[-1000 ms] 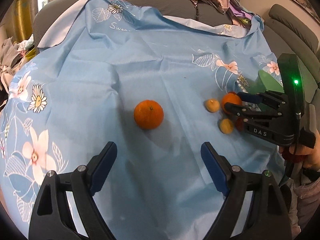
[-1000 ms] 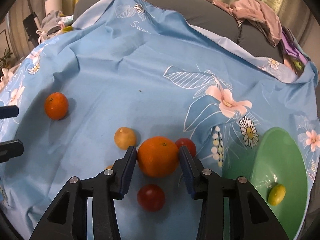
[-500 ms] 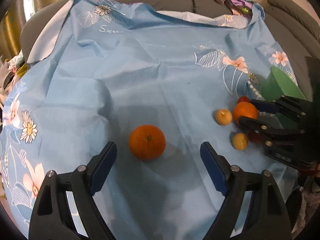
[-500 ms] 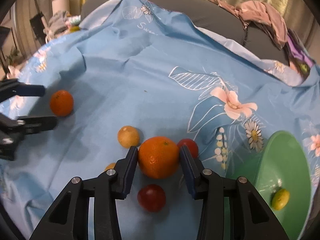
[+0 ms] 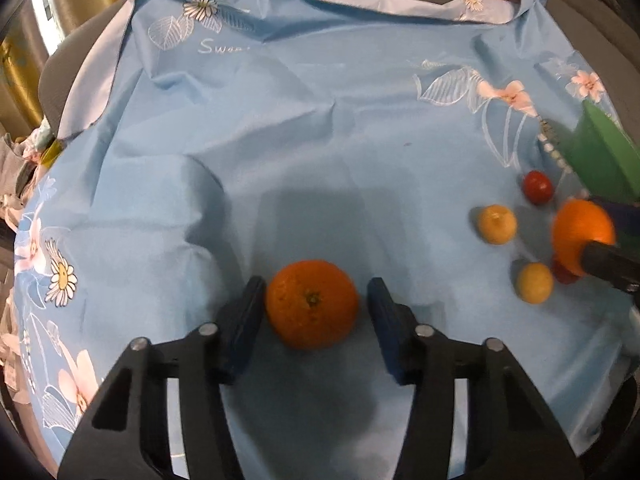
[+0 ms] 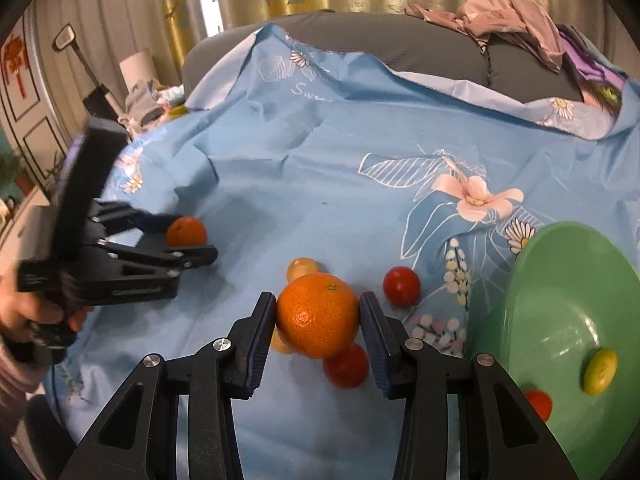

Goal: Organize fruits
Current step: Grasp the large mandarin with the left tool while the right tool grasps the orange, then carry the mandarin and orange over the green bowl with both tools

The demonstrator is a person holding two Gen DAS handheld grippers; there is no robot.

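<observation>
My right gripper point(image 6: 318, 322) is shut on a large orange point(image 6: 318, 314) and holds it just above the blue flowered cloth point(image 6: 360, 140). My left gripper point(image 5: 314, 320) is open around a second orange point(image 5: 312, 304) that rests on the cloth, with small gaps on both sides. Two small yellow fruits point(image 5: 496, 224) point(image 5: 534, 282) and a red tomato point(image 5: 538, 187) lie on the cloth. In the right wrist view another tomato point(image 6: 346, 366) lies under the held orange. A green plate point(image 6: 568, 280) at the right holds a yellow-green fruit point(image 6: 599, 371) and a red one point(image 6: 538, 404).
The cloth covers a grey sofa point(image 6: 420, 56) with a heap of clothes point(image 6: 508, 16) on its back. Folds in the cloth point(image 5: 188, 184) rise to the left of the left gripper. Clutter point(image 6: 148, 100) lies past the cloth's left edge.
My left gripper has moved forward to the left orange and its fingers have narrowed around it. My right gripper has lifted its orange slightly and tilted up.
</observation>
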